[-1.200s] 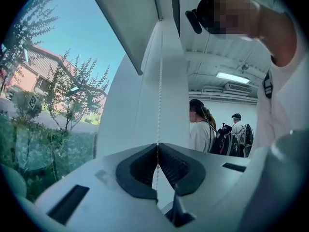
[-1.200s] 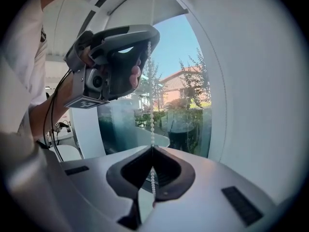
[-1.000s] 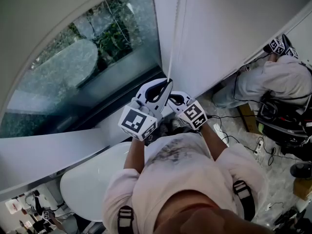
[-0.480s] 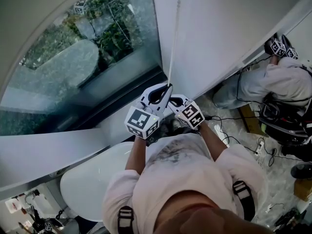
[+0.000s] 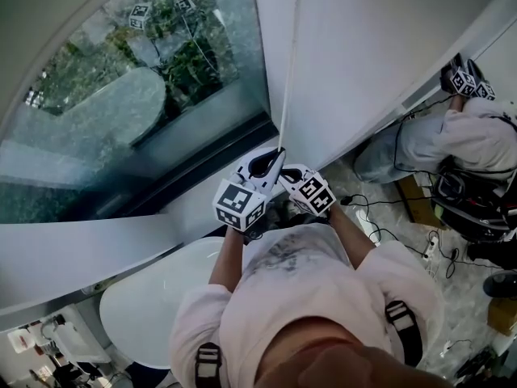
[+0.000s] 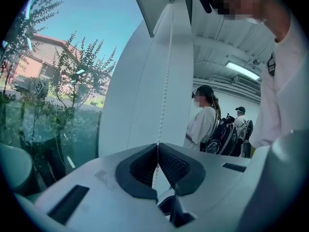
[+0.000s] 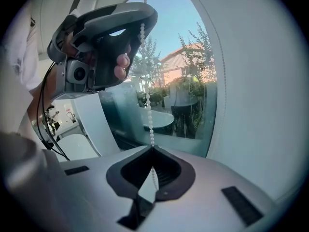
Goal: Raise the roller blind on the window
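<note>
I have both tongs closed on the white bead chain [image 5: 288, 71] that hangs in front of the roller blind [image 5: 380, 47]. My left tongs [image 6: 157, 146] pinch the chain between their dark pads, and the beads run straight up from the tips along the blind's pale fabric. My right tongs [image 7: 152, 150] grip the same chain lower down. From there I see the left tongs above, with the chain passing through them. In the head view the two tongs sit close together at the foot of the chain, just in front of my chest. The window glass [image 5: 161, 95] to the left of the blind is uncovered and shows trees and a building outside. A white round tabletop [image 5: 149, 301] lies below my left arm. Another person in white [image 5: 472, 132] is off to my right.
</note>
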The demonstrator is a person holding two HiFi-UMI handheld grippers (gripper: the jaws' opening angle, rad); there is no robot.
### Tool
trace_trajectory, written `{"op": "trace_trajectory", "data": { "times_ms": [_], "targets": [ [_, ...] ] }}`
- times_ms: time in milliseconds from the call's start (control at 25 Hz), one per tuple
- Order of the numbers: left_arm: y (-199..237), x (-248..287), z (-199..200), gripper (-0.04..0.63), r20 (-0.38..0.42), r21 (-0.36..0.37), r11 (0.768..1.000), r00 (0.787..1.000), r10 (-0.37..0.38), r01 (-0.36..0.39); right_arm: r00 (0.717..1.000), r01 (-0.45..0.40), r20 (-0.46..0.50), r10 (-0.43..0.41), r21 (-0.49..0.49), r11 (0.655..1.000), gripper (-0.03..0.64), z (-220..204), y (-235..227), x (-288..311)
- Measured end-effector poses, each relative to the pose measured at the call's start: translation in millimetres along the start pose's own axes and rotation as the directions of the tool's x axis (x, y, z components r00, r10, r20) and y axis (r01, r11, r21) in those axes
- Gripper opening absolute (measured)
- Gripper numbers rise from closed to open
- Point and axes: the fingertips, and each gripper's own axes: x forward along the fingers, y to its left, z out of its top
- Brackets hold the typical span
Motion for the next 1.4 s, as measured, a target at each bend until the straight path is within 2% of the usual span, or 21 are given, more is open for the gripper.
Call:
{"op": "trace_trajectory", "data": {
  "times_ms": [240, 480, 640, 920, 1000, 1080, 1400],
  "targets": [
    [2, 0, -17, 0.012, -0.023, -0.013, 1.000, 1.000, 0.003, -0.003, 0.999, -0.011, -0.032, 0.011, 0.002, 1.000, 0.061, -17, 5, 3],
    [0, -1, -17, 0.012, -0.023, -0.002, 1.000, 1.000, -0.003, 0.003, 0.998, -0.056, -0.001, 0.056, -0.024, 0.998, 0.063, -16, 16, -2],
    [2, 0, -16, 0.012, -0.017, 0.002, 1.000, 1.000, -0.003, 0.003, 0.995, -0.078, 0.061, 0.078, -0.003, 0.997, 0.064, -1, 21, -19],
    [5, -1, -15, 0.012, -0.010, 0.001, 1.000, 1.000, 0.005, -0.005, 0.984, -0.056, 0.172, 0.057, -0.011, 0.998, 0.067, 58, 24, -73],
    [6, -1, -14, 0.012, -0.009, 0.002, 1.000, 1.000, 0.006, -0.006, 0.974, -0.035, 0.223, 0.037, -0.017, 0.999, 0.089, 84, 22, -92],
    [6, -1, -14, 0.012, -0.006, 0.002, 1.000, 1.000, 0.007, -0.007, 0.962, -0.009, 0.274, 0.017, -0.030, 1.000, 0.127, 111, 20, -109],
    [2, -4, -13, 0.012, -0.004, 0.009, 1.000, 1.000, 0.011, -0.011, 0.890, 0.081, 0.455, -0.023, -0.109, 0.991, 0.137, 213, 17, -162]
  ]
}}
